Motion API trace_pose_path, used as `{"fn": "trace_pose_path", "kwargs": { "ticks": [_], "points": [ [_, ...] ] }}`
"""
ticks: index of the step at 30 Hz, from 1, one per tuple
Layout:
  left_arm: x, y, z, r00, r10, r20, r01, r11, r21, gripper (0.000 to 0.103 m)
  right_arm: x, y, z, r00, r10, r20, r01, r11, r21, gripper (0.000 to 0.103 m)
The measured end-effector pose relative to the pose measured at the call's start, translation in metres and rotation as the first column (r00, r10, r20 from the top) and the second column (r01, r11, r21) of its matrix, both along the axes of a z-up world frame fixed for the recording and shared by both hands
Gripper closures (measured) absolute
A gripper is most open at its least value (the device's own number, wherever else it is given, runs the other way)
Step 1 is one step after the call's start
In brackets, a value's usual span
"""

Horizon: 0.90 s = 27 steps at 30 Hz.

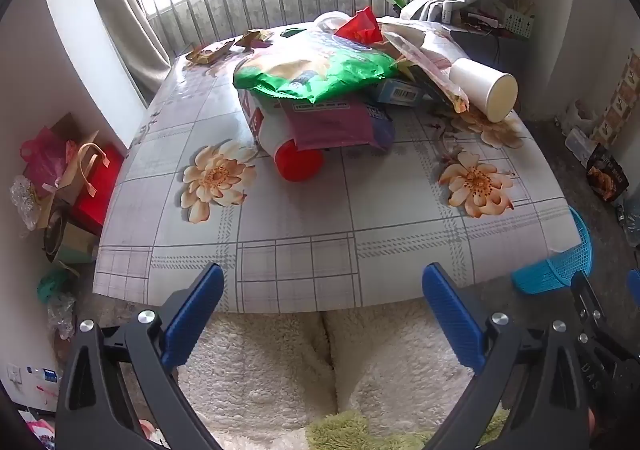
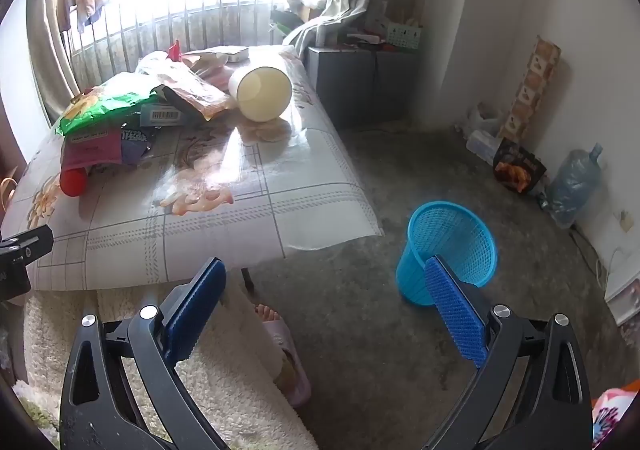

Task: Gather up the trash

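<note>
little can be read: the dark food box [image 1: 607, 177] on the floor right of the table [image 1: 304, 250] bears "butter bread" in pale letters. the right gripper's arm [image 1: 591, 374], seen from the left wrist beside the table's near right corner, shows "das". the blue carton [image 1: 402, 91] in the table's pile carries a barcode whose digits are too small to read, and print on the pink packet [image 1: 332, 125] is blurred.

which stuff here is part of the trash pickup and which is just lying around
For the job:
- green bag
- paper cup
- red-capped bottle
- purple wrapper
- barcode box
- blue basket

Lying about:
- water jug
- red gift bag
- flowered tablecloth
</note>
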<state>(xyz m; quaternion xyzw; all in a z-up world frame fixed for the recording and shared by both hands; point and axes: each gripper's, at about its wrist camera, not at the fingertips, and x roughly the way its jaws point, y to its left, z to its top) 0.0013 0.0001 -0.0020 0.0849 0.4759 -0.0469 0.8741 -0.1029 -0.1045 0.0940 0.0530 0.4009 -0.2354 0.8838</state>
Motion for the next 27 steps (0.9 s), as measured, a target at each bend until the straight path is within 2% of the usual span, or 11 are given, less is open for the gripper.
{"fn": "trace_pose_path", "kwargs": {
  "ticks": [2,5,11,15,27],
  "points": [
    [0.000,-0.004,0.004,1.000,0.000,-0.002,0.000,1.000,0.012,0.006,-0.001,0.000,-0.001,1.000,0.001,0.002,-0.001,1.000,-0.002,0.008],
    [0.000,0.001,0.002,1.000,0.000,0.005,0.000,1.000,-0.017,0.006,-0.001,-0.001,-0.003,1.000,0.003,0.001,-0.003,1.000,-0.006,0.008],
    [0.000,0.001,0.003,1.000,0.000,0.006,0.000,1.000,-0.016,0.006,0.000,-0.008,-0.009,1.000,0.012,-0.003,-0.012,1.000,-0.007,0.008],
    [0.001,0.001,0.003,1.000,0.001,0.004,-0.001,1.000,-0.016,0.006,-0.001,0.000,0.001,1.000,-0.001,0.008,0.001,1.000,-0.022,0.008],
    [0.002,0.005,-0.001,1.000,0.004,0.009,-0.004,1.000,-0.020,0.006,-0.002,0.002,0.001,1.000,-0.002,0.011,0.002,1.000,-0.024,0.008]
  ]
}}
